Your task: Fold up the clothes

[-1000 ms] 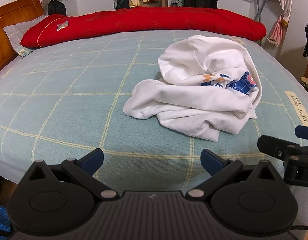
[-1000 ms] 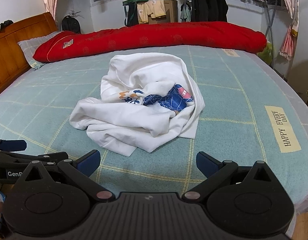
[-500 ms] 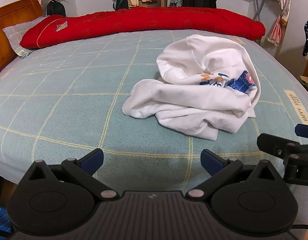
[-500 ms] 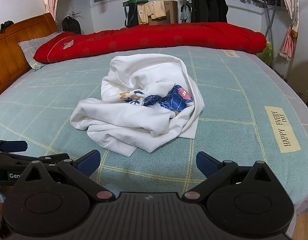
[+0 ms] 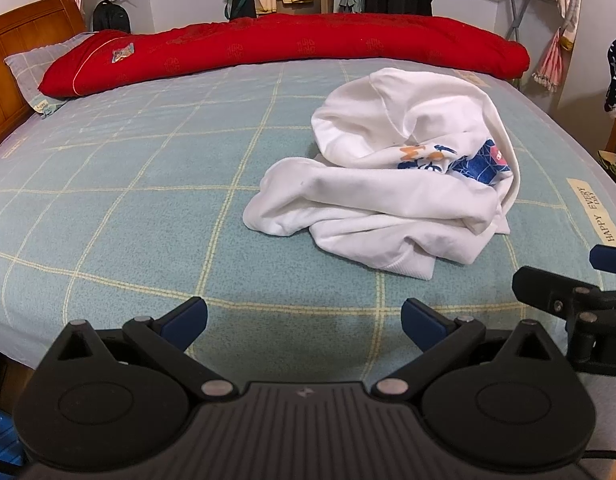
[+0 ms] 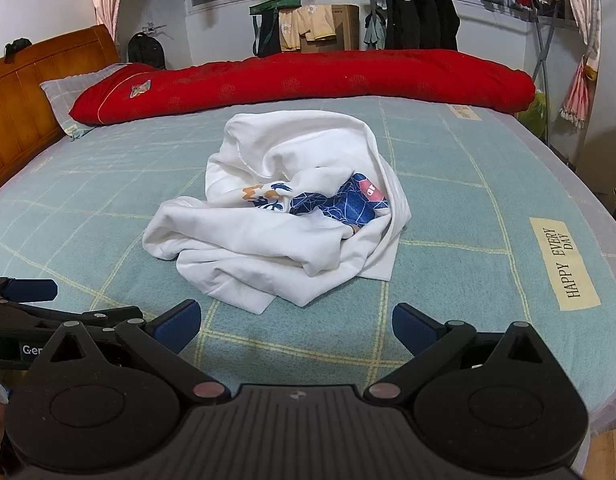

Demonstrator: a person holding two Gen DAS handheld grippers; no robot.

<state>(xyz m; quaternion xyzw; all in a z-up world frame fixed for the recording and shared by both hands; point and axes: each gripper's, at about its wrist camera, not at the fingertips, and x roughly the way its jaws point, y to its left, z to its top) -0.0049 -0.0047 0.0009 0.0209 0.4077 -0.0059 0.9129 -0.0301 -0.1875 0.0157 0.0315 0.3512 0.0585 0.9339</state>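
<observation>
White and soft, the shirt [image 6: 276,236] lies in a crumpled heap near the middle of the bed [image 6: 468,184]. Its cloth is bunched into thick folds, with a ribbed hem at the near edge. A blue patch with thin white lines and some orange and blue letters peek out of the folds; I cannot read them.

The bed cover is pale green and fuzzy like a towel, with thin yellow lines making big squares. A cream label [image 6: 564,264] sewn on it says "HAPPY EVERY DAY". A long, puffy red quilt [image 6: 308,80] lies across the far side, next to a grey pillow [image 5: 40,64] and a brown wooden headboard [image 6: 24,92].

The left tool [image 5: 304,320] is spread wide and holds nothing. The right tool [image 6: 296,322] is spread wide too, and empty. Both hang over the near edge of the bed, apart from the shirt.

Since a moment ago the shirt has not moved, and both tools have stayed about where they were.
</observation>
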